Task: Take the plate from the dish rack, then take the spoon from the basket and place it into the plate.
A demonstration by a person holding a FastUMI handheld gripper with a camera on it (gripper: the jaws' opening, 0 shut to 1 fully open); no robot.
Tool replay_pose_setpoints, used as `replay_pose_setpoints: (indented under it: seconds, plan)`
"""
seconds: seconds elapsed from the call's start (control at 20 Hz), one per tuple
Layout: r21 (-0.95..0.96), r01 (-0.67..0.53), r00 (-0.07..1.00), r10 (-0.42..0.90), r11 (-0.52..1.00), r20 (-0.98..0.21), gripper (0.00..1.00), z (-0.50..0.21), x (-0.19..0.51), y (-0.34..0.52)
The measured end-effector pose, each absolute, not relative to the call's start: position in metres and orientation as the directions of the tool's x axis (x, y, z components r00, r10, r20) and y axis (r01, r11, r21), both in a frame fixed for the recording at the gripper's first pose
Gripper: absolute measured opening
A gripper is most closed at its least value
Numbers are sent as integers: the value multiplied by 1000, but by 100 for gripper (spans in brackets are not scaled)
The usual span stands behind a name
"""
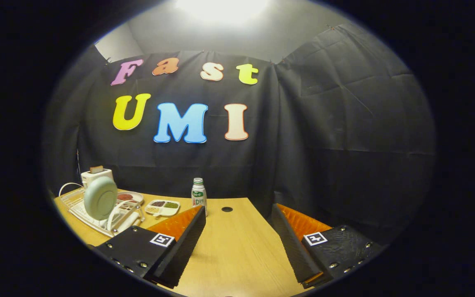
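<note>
A pale green plate point(100, 197) stands on edge in a white wire dish rack point(76, 208) at the table's far left, well to the left of my left finger. My gripper point(237, 214) is open, with bare wooden table between its two fingers and nothing held. It hovers above the table, apart from the rack. I cannot make out the spoon or its basket; the rack's near end point(124, 220) holds white parts that are too small to tell.
A small white bottle with a green label point(198, 194) stands just beyond my left finger. A divided white dish with food point(162, 207), a round plate point(128, 197) and a white toaster point(96, 175) sit behind the rack. A cable hole point(226, 209) marks the wooden table point(237, 251).
</note>
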State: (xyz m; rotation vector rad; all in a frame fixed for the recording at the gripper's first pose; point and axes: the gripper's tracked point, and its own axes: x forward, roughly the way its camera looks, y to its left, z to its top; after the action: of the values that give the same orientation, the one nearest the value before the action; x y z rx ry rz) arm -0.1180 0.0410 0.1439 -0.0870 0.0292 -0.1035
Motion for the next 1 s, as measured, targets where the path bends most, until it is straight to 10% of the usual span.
replay_pose_setpoints:
  seconds: [0.6,1.0]
  plan:
    - [-18,-81,996,80,997,-45,98,194,-82,278]
    - [48,-70,959,81,996,-272,99,128,-19,364]
